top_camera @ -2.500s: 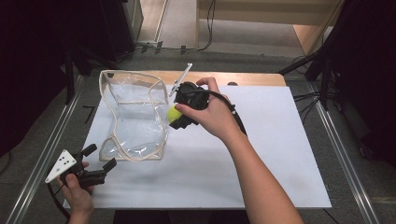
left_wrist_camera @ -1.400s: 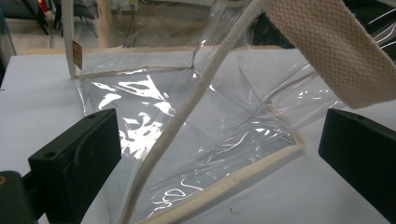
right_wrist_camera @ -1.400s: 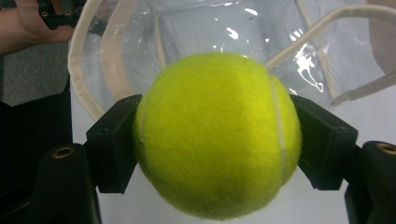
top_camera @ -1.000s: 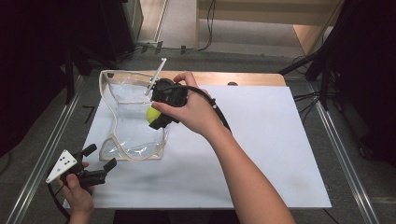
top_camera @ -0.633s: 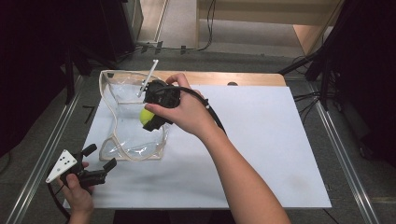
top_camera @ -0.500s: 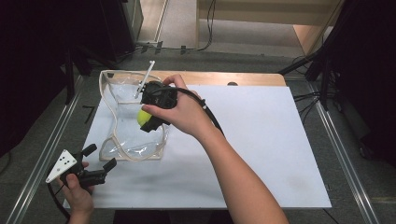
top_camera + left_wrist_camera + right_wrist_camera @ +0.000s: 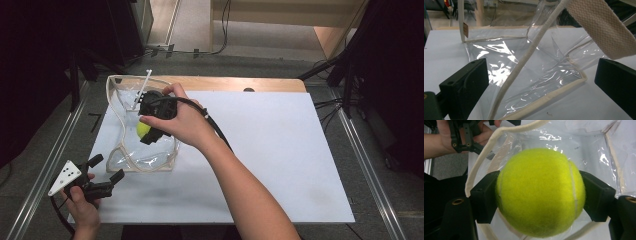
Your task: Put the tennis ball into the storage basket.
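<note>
Right tool [image 7: 148,134]: clamped on yellow tennis ball [image 7: 143,129], one black jaw pressed to each side of ball [image 7: 540,192]; held in right hand [image 7: 177,120] over open mouth of clear plastic bag [image 7: 145,155]; black cable [image 7: 212,122] trailing back along forearm. Beneath and around right tool: clear bag with cream fabric trim, lying on white tabletop [image 7: 280,160], cream rim [image 7: 477,157] curving past left of ball, glossy film behind ball. Left tool [image 7: 107,170]: jaws spread wide apart, nothing between them; gripped in left hand [image 7: 82,207] near tabletop's near left corner, grey three-cornered plate [image 7: 65,177] on top. Ahead of left tool: near corner of bag [image 7: 529,82], apart from jaws; cream cord [image 7: 524,60] running diagonally between jaws' line of sight; wide cream webbing strap [image 7: 599,27] at upper right. Beyond right tool: thin white stick-like item [image 7: 142,87] at bag's far rim, identity unclear. Beyond left tool, far side: wooden edge [image 7: 235,84] under white sheet.
</note>
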